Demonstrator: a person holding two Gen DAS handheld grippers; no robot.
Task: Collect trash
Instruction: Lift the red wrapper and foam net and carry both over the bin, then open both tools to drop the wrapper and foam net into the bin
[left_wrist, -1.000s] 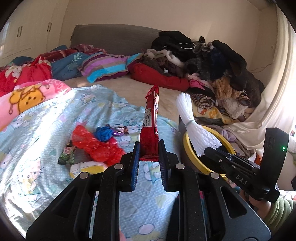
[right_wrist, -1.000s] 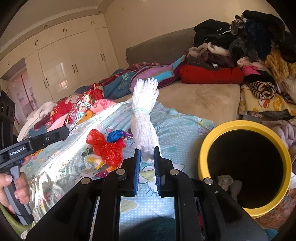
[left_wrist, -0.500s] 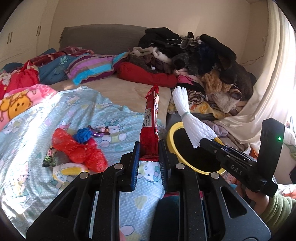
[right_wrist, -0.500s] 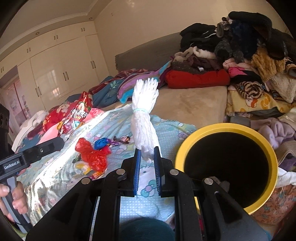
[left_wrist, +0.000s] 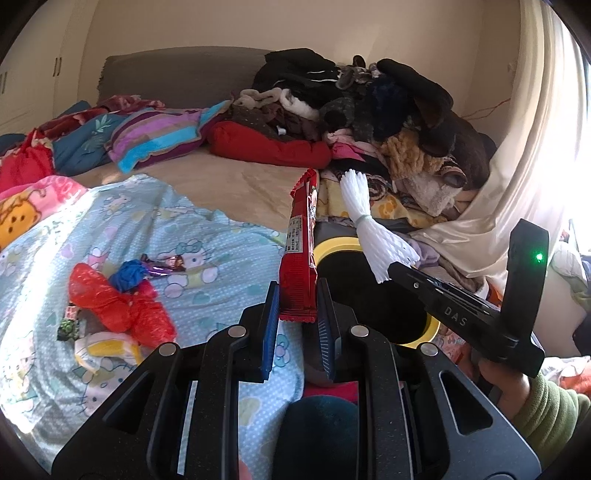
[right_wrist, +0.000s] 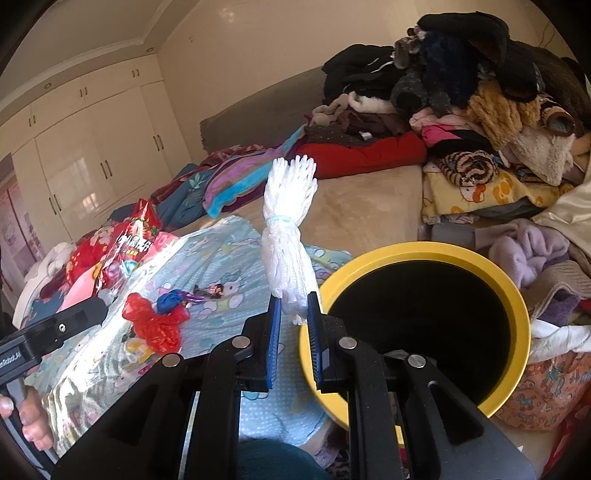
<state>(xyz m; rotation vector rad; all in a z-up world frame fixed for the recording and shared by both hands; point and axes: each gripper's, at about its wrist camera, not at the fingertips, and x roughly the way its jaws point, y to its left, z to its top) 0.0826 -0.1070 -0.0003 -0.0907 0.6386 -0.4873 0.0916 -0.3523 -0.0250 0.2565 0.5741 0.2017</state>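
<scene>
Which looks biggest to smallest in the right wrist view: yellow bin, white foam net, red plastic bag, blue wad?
1. yellow bin, by far the largest.
2. white foam net, though held close to the camera in the right gripper, so its rank is unsure.
3. red plastic bag.
4. blue wad, smallest.

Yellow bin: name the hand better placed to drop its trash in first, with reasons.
Right. The right gripper holds the white foam net right at the yellow bin rim. The left gripper, clamping the red wrapper, sits farther back over the blanket.
</scene>
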